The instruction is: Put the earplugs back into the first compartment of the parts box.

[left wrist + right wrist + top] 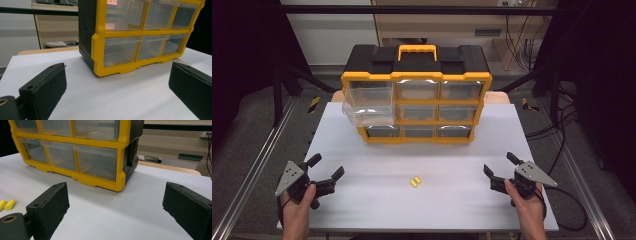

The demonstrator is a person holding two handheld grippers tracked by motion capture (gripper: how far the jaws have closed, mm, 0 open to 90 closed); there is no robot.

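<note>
A yellow and black drawer cabinet (417, 100) (142, 37) (75, 152) with clear drawers stands at the back of the white table (422, 200). Its top-left drawer (368, 102) is pulled out toward me. Two small yellow pieces (414, 182) (7, 205) lie side by side near the table's middle front. My left gripper (326, 167) (117, 87) rests at the front left, open and holding nothing. At the front right, my right gripper (499, 164) (115, 207) is open too, its jaws bare.
Metal rails (257, 165) run along both sides of the table. Cables (562, 130) trail on the floor at the right. A wooden cabinet (437, 25) stands behind the table. The white surface between the grippers holds just the yellow pieces.
</note>
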